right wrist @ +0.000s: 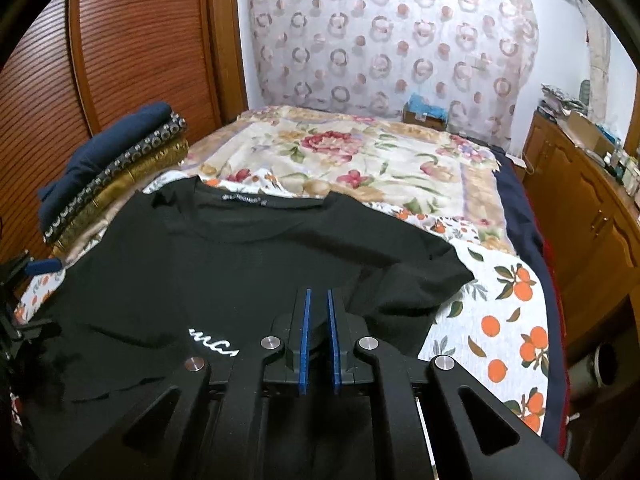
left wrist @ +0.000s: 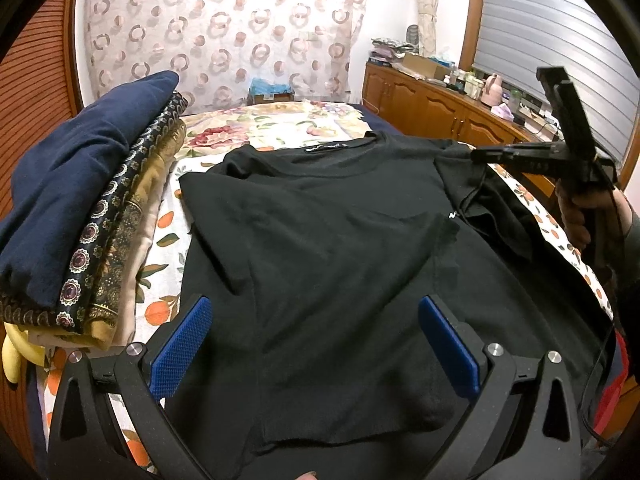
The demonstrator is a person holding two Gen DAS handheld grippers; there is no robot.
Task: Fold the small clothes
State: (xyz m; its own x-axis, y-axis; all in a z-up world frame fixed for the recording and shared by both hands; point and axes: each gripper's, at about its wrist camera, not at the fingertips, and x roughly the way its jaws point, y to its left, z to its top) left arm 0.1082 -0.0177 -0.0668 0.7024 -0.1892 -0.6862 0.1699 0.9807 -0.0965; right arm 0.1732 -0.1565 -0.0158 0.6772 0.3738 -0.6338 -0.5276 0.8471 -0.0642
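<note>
A black T-shirt lies on the bed, collar toward the far end, with one side and its sleeve folded in across the chest. White lettering shows near the fold. My left gripper is open wide above the shirt's lower half, with nothing between the blue pads. My right gripper hovers over the shirt's right shoulder area, its pads a narrow slit apart and pressing on no cloth. In the left wrist view it hangs by the right sleeve, held by a hand.
A stack of folded clothes, navy on top, stands left of the shirt. The floral quilt covers the far bed, with a small box at its end. A cluttered wooden dresser runs along the right.
</note>
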